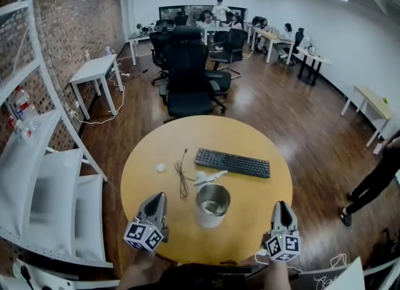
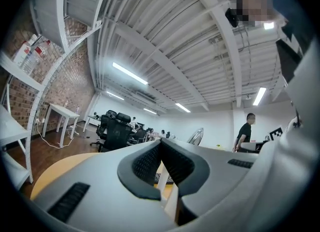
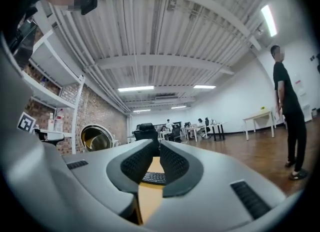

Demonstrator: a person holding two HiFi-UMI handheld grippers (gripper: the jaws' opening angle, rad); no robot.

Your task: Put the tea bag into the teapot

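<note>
A shiny metal teapot [image 1: 212, 204] with an open top stands on the round yellow table [image 1: 144, 170], near its front middle. A flat white piece, maybe the tea bag [image 1: 209, 177], lies just behind the pot. Whether it touches the pot I cannot tell. My left gripper [image 1: 159, 197] rests low at the table's front left, jaws closed together and empty. My right gripper [image 1: 281, 205] sits at the front right, also shut with nothing held. The pot's rim [image 3: 96, 138] shows to the left of the right gripper [image 3: 159, 145]. It shows again as the teapot [image 2: 196, 136], right of the left gripper [image 2: 160, 143].
A black keyboard [image 1: 232, 162] lies behind the pot, and a thin dark cable [image 1: 182, 176] and a small white scrap [image 1: 160, 167] lie to its left. White shelving [image 1: 37, 176] stands at the left, office chairs [image 1: 187, 76] beyond the table, and a person [image 1: 375, 182] at the right.
</note>
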